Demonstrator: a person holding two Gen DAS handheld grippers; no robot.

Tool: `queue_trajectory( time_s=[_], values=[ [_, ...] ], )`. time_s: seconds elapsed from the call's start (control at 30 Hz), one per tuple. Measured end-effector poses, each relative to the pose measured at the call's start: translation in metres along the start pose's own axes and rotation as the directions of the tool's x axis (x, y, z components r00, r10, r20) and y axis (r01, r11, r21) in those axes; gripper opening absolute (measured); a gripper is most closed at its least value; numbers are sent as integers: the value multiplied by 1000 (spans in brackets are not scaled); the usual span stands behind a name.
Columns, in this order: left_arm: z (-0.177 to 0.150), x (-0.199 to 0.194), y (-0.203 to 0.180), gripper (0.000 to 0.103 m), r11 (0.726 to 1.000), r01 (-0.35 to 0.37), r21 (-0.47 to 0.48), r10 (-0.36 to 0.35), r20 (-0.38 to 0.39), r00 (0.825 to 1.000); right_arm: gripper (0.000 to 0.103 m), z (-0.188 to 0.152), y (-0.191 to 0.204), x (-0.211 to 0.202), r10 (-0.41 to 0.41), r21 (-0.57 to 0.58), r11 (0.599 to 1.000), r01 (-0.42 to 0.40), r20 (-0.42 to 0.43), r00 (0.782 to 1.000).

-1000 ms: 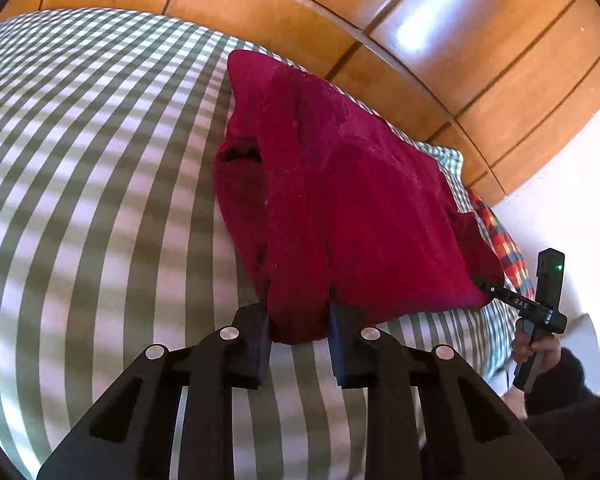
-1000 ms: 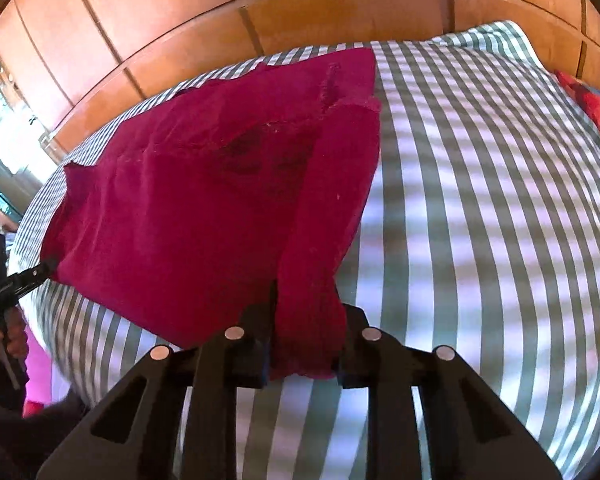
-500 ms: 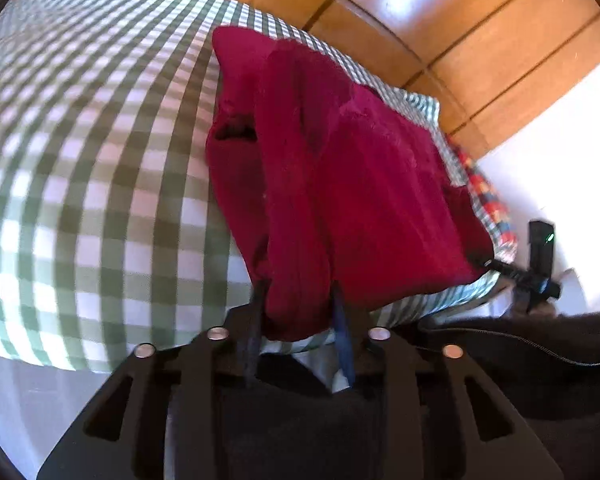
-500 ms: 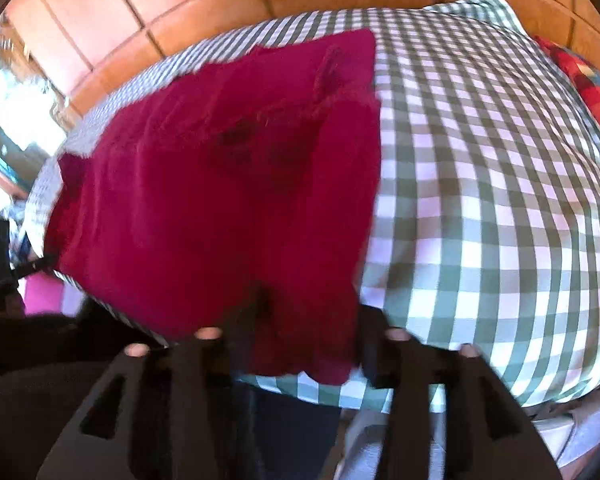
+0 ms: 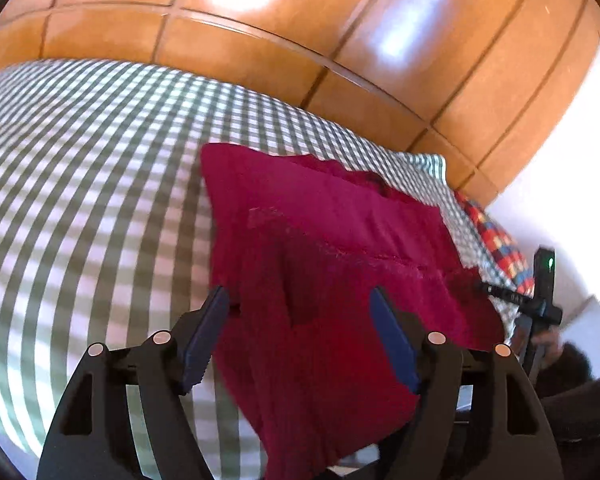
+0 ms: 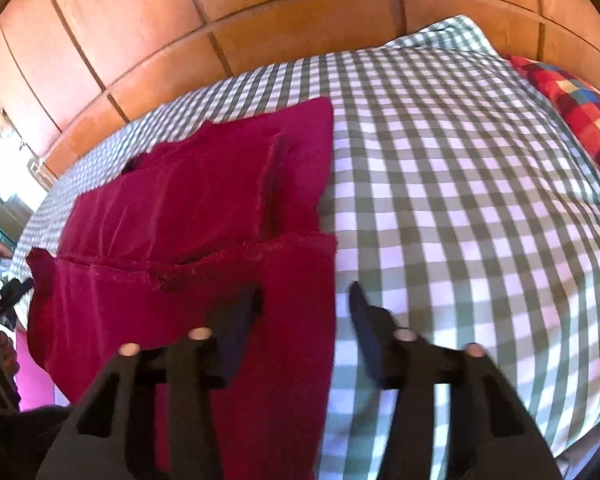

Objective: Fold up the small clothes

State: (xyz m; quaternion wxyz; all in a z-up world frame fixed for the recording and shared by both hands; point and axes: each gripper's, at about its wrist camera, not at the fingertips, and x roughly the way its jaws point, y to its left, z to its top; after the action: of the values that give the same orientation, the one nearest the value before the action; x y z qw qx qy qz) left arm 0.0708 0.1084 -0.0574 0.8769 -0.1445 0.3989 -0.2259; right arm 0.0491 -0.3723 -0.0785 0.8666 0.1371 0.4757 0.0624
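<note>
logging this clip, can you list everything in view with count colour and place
garment: 1, dark red, partly folded on the bed's near edge, lower part hanging over it
bedcover: 1, green and white check, over the whole bed
pillow: 1, red, blue and yellow check, bed's far right corner
wall panels: several, orange-brown wood, behind the bed
left gripper: 1, black with blue pads, jaws opening, cloth between them, unpinched
right gripper: 1, black, jaws closing, garment's edge between them, not pinched
hand: 1, partly seen, holding the right gripper

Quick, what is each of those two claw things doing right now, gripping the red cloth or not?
Left gripper: jaws opening, red cloth loose between them.
Right gripper: jaws apart but closing, cloth edge between them, not pinched.
</note>
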Motion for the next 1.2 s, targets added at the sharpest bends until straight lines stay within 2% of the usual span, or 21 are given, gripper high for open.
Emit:
queue_trajectory(
  time_s=[0.07,0.1,0.17,0.2,0.23,0.33,0.47,0.63,0.8,0.93,1.07,1.13,1.2],
  values=[
    [2,10,0,67,1000,20,5,-20,-20,1000,21,0,4,4,-5,-12,1000,5,-5,1000],
    [4,15,0,63,1000,20,4,-20,-30,999,17,-1,7,5,-6,-20,1000,6,-5,1000],
    [2,20,2,39,1000,25,15,-25,-50,998,11,-2,13,4,-18,-45,999,18,2,1000],
    [2,21,3,30,999,31,20,-30,-54,998,10,-2,17,3,-31,-62,998,31,5,1000],
    [2,21,4,18,999,27,24,-25,-54,998,10,-3,22,-1,-50,-91,995,51,10,999],
    [3,14,9,11,999,53,-1,-53,-25,998,9,-3,34,-12,-62,-155,986,67,39,997],
    [8,-13,10,10,993,112,-30,-110,63,992,8,6,48,-36,-35,-212,976,54,93,995],
    [37,-30,5,10,989,143,-24,-138,156,978,8,39,53,-54,12,-201,979,25,179,984],
    [88,-12,11,10,995,94,-17,-89,196,977,8,89,45,-36,10,-150,988,24,218,976],
    [120,27,27,10,998,39,-47,-31,159,987,8,127,37,3,-22,-107,993,43,195,981],
    [136,74,48,10,996,-24,-84,30,75,997,10,151,30,51,-35,-71,997,43,115,993],
    [137,91,55,11,994,-59,-97,62,20,998,17,152,28,72,-47,-59,997,51,72,996],
    [135,99,64,21,988,-78,-132,77,-16,997,36,148,26,77,-59,-53,997,62,59,996]
  ],
)
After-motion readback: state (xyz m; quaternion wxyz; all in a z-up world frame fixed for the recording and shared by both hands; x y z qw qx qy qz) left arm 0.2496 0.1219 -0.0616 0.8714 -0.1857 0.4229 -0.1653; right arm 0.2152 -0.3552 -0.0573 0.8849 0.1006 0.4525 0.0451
